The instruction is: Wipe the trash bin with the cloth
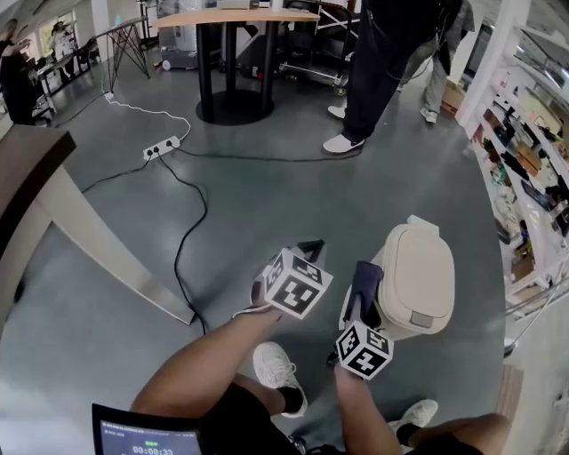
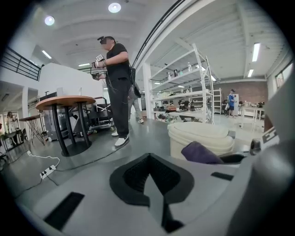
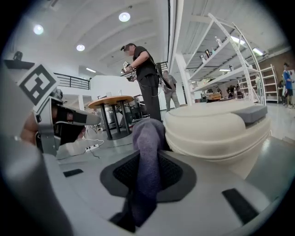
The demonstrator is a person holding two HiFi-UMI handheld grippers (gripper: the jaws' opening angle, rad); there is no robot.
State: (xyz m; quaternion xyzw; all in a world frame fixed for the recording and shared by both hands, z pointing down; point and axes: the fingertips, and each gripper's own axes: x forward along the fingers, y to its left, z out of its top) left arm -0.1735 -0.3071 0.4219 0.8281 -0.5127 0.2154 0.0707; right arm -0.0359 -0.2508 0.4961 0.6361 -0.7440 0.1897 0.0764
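A cream trash bin [image 1: 415, 280] with a closed lid stands on the grey floor at the right of the head view. My right gripper [image 1: 364, 283] is shut on a dark purple cloth [image 1: 364, 284], whose end hangs against the bin's left side. In the right gripper view the cloth [image 3: 148, 152] runs up between the jaws beside the bin [image 3: 216, 131]. My left gripper [image 1: 307, 253] hovers left of the bin, shut with nothing in it. The left gripper view shows the bin [image 2: 199, 137] and the cloth [image 2: 200, 153] to its right.
A power strip [image 1: 162, 147] and black cables trail across the floor at left. A slanted table leg [image 1: 107, 253] stands at far left. A round table [image 1: 236, 18] and a standing person [image 1: 378, 62] are at the back. Shelving [image 1: 524, 169] lines the right side.
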